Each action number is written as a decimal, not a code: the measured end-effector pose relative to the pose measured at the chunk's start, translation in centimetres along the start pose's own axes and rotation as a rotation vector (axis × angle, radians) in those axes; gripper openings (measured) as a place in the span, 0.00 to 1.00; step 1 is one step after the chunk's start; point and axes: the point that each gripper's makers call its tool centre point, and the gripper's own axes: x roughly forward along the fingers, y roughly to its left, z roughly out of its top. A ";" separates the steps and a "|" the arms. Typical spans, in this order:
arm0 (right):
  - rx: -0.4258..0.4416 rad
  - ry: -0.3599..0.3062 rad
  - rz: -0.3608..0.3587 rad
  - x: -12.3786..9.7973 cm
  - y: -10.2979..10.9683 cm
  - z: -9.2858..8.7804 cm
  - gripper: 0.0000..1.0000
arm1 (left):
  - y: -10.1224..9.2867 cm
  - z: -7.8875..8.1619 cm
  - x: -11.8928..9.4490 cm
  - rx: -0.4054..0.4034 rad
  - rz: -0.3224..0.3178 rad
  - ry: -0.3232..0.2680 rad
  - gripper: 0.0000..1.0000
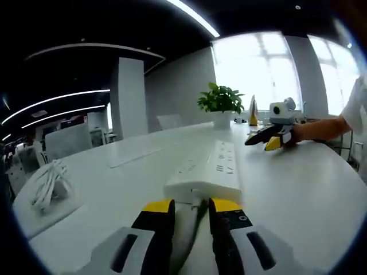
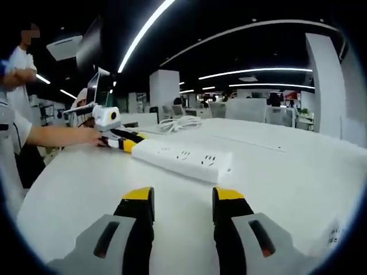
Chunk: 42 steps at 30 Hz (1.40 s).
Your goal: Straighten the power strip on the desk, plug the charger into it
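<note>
A white power strip (image 1: 209, 169) lies lengthwise on the white desk (image 1: 298, 195), sockets up. My left gripper (image 1: 192, 209) is at its near end, jaws drawn close with the strip's cord (image 1: 186, 232) between them. From the right gripper view the strip (image 2: 183, 157) lies across the desk, with the left gripper (image 2: 127, 143) at its left end. My right gripper (image 2: 183, 200) is open over bare desk, short of the strip; it also appears far right as the right gripper (image 1: 264, 140), held by a hand. The white charger with coiled cable (image 1: 49, 183) lies far left, and as the charger (image 2: 178, 123) beyond the strip.
A potted plant (image 1: 221, 103) stands at the desk's far end by bright windows. A flat cable hatch (image 1: 135, 156) is set in the desk top. A person (image 2: 17, 74) stands at the left desk edge. Office chairs (image 2: 252, 109) line the far side.
</note>
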 end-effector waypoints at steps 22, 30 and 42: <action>0.022 0.005 -0.003 1.8 -0.9 0.0 0.50 | -0.6 -0.2 0.2 0.000 -0.042 0.014 0.14; 0.023 0.023 -0.018 2.3 -1.6 -0.2 0.51 | -0.9 -0.2 0.2 0.004 -0.050 0.015 0.13; 0.032 0.024 0.006 3.3 -1.3 -0.2 0.55 | -1.0 -0.2 0.3 -0.014 -0.093 0.020 0.12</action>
